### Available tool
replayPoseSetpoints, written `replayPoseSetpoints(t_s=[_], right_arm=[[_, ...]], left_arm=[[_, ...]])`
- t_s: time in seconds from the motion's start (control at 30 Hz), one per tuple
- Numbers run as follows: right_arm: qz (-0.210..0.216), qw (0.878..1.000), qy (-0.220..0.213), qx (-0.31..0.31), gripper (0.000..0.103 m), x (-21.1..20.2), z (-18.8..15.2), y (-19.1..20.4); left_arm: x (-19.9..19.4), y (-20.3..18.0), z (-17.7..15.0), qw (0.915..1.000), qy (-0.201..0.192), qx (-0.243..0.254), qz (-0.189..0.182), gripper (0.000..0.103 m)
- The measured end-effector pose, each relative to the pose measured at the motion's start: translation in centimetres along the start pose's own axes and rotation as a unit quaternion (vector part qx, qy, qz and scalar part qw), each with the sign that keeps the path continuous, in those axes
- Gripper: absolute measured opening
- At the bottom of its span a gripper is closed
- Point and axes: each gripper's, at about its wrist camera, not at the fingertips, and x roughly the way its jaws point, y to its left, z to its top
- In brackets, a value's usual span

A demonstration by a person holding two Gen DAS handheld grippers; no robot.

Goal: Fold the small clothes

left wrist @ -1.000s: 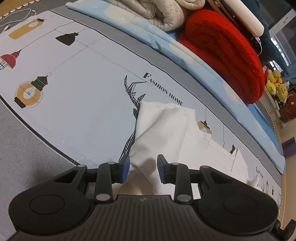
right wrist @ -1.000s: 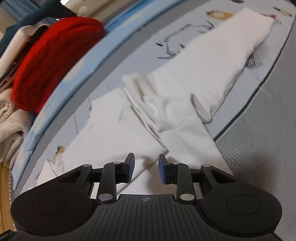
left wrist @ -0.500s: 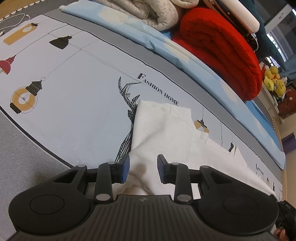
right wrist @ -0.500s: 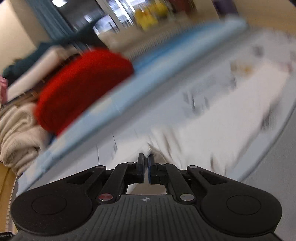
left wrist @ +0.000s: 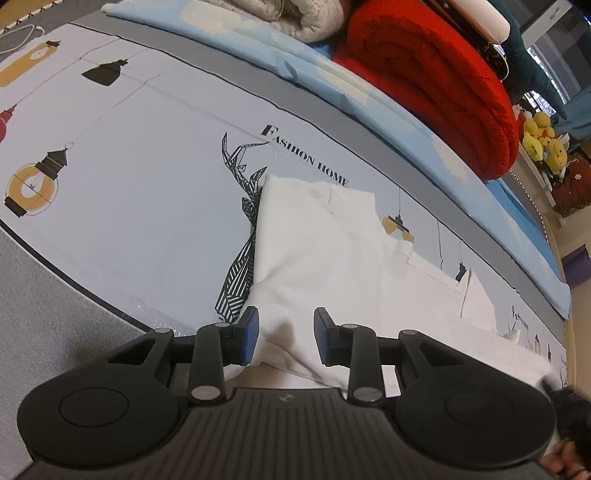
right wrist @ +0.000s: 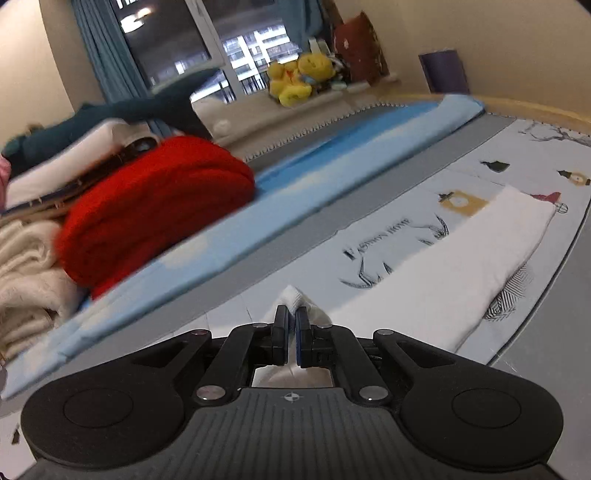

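A white garment point(left wrist: 325, 236) lies spread on the printed sheet point(left wrist: 147, 177), reaching to the right. My left gripper point(left wrist: 284, 334) is open, its blue pads on either side of a low fold of the white cloth. In the right wrist view my right gripper point(right wrist: 291, 321) is shut on a bunched edge of the white garment point(right wrist: 443, 273) and holds it lifted off the sheet; a tuft of cloth sticks out past the fingertips.
A folded red blanket point(left wrist: 436, 81) and cream blankets point(left wrist: 288, 14) lie along the far side on a light blue pad point(left wrist: 332, 81). Yellow plush toys point(right wrist: 295, 79) sit on the window sill. Grey mat point(left wrist: 33, 295) borders the sheet at the near left.
My right gripper closed on the garment's edge and lifted it, tilting its view up toward the window. My left gripper stayed open over the cloth and shifted slightly forward.
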Motion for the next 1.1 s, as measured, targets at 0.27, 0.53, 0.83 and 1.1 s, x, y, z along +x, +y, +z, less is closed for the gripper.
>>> replayPoseSetpoints(t_s=[0.27, 0.53, 0.83, 1.1], right_arm=[[-0.147, 0.987, 0.069, 0.017, 0.013, 2.6, -0.4, -2.6], [-0.049, 0.98, 0.171, 0.088, 0.016, 5.5, -2.1, -4.3], [-0.062, 0.99, 0.087, 0.09, 0.025, 3.4, 1.7, -7.2], [-0.097, 0.981, 0.021, 0.167, 0.027, 6.1, 4.8, -17.6]], left_arm=[[0.0, -0.6, -0.2, 1.0, 0.003, 0.005, -0.004, 0.035], [1.7, -0.8, -1.3, 0.9994, 0.033, 0.003, -0.012, 0.035], [0.9, -2.0, -1.3, 0.9993, 0.025, 0.016, -0.024, 0.035], [0.8, -2.1, -1.5, 0.9991, 0.029, 0.021, -0.024, 0.035]])
